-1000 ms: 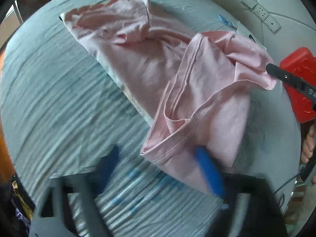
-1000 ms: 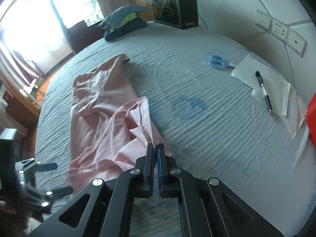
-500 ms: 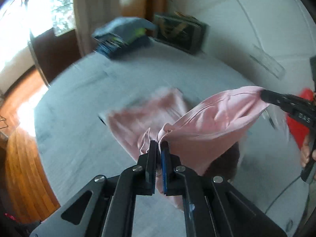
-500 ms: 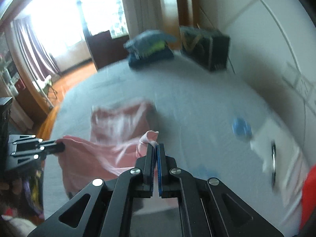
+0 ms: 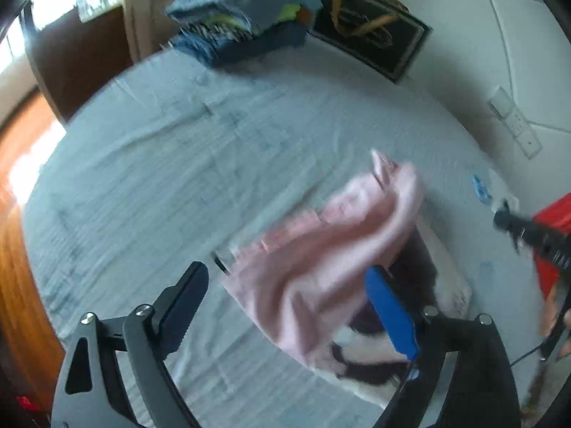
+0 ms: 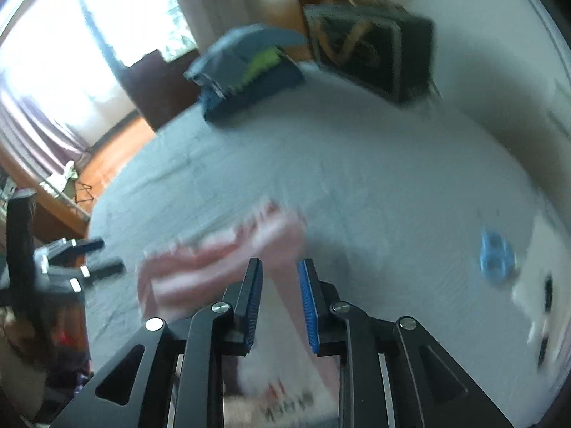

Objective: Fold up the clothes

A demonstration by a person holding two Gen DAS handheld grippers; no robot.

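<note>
A pink garment (image 5: 321, 249) lies bunched and folded over on the grey bedspread (image 5: 178, 164), partly covering a white printed item (image 5: 446, 278). My left gripper (image 5: 285, 285) is open, its fingers wide apart just above the garment's near edge. My right gripper (image 6: 278, 285) is open and holds nothing, right above the pink garment (image 6: 221, 264). The frames are blurred by motion. The right gripper's tip (image 5: 517, 228) shows at the right of the left wrist view. The left gripper (image 6: 89, 256) shows at the left of the right wrist view.
A stack of folded blue clothes (image 5: 242, 25) and a dark box (image 5: 371, 32) sit at the bed's far edge. Blue scissors (image 6: 494, 253) and white paper with a pen (image 6: 542, 303) lie to the right. A red object (image 5: 553, 239) is at the right edge.
Both grippers were shut on the pink garment and held it up stretched between them. Both have opened and let it go, and it has dropped folded onto the bed.
</note>
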